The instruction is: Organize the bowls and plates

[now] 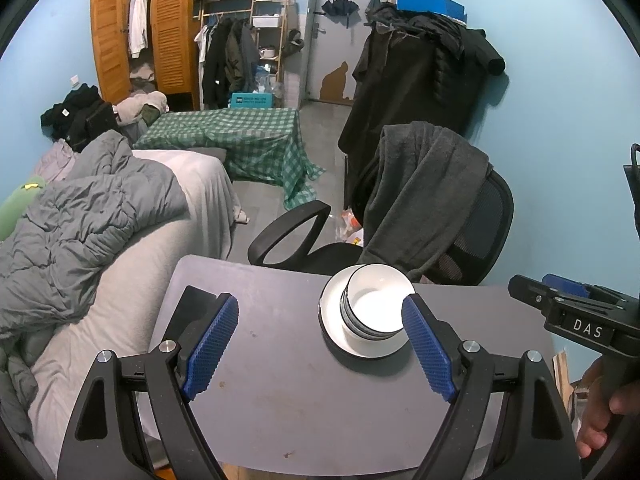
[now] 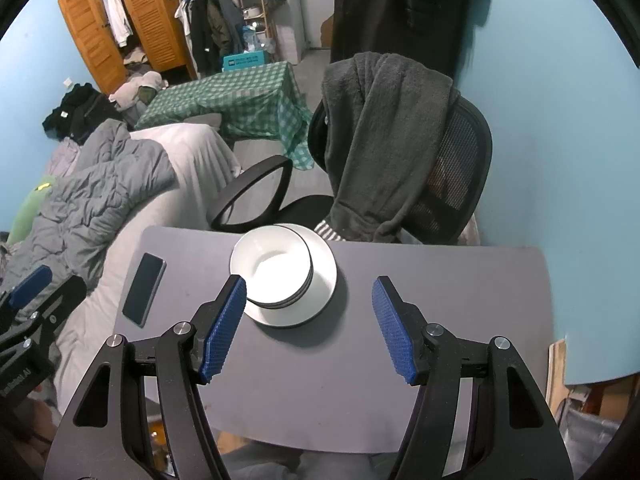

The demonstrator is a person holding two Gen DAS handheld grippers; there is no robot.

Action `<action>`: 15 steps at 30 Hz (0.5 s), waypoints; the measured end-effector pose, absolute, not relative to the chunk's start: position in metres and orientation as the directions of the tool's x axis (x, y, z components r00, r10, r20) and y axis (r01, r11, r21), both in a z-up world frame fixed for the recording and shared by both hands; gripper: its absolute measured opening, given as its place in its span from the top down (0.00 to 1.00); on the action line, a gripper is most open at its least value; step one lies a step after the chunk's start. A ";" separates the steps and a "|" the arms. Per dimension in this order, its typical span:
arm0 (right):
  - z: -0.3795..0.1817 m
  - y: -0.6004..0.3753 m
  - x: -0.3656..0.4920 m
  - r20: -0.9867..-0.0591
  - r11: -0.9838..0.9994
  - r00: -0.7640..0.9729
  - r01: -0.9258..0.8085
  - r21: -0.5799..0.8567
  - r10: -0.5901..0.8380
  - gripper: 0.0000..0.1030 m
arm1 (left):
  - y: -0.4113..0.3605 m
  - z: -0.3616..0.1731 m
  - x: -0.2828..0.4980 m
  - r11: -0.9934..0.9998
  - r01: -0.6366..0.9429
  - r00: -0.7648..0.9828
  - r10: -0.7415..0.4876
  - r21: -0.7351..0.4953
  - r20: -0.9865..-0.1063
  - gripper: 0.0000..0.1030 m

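Note:
White bowls with dark rims are nested in a stack (image 1: 374, 304) (image 2: 276, 268) on a white plate (image 1: 332, 332) (image 2: 324, 284) near the far edge of the grey table (image 1: 272, 392) (image 2: 420, 280). My left gripper (image 1: 320, 316) is open above the table, its right pad beside the stack, nothing between the pads. My right gripper (image 2: 309, 296) is open too, hovering just short of the plate, its left pad close to the bowls' near rim. Each gripper also shows at the edge of the other's view: the right one (image 1: 576, 312), the left one (image 2: 36, 304).
A dark phone (image 2: 144, 288) lies on the table's left part. A black office chair (image 2: 400, 152) draped with a grey garment stands behind the table. A bed with a grey quilt (image 1: 80, 220) runs along the left. A hand (image 1: 600, 412) holds the right gripper.

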State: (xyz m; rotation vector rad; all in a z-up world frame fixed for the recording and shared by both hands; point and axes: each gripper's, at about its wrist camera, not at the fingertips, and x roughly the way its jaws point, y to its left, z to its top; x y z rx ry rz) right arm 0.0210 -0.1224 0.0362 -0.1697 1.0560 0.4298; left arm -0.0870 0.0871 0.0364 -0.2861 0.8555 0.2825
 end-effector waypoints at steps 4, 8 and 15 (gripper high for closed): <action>0.037 -0.123 0.021 -0.873 0.907 0.416 -0.415 0.068 0.256 0.38 | 0.088 0.037 -0.087 0.926 -0.354 0.624 0.129 -0.132 -0.771 0.17; 0.039 -0.124 0.022 -0.873 0.907 0.414 -0.414 0.070 0.256 0.38 | 0.087 0.036 -0.087 0.924 -0.360 0.622 0.134 -0.130 -0.772 0.17; 0.038 -0.125 0.023 -0.873 0.906 0.415 -0.417 0.069 0.257 0.38 | 0.084 0.037 -0.089 0.914 -0.383 0.610 0.145 -0.130 -0.779 0.17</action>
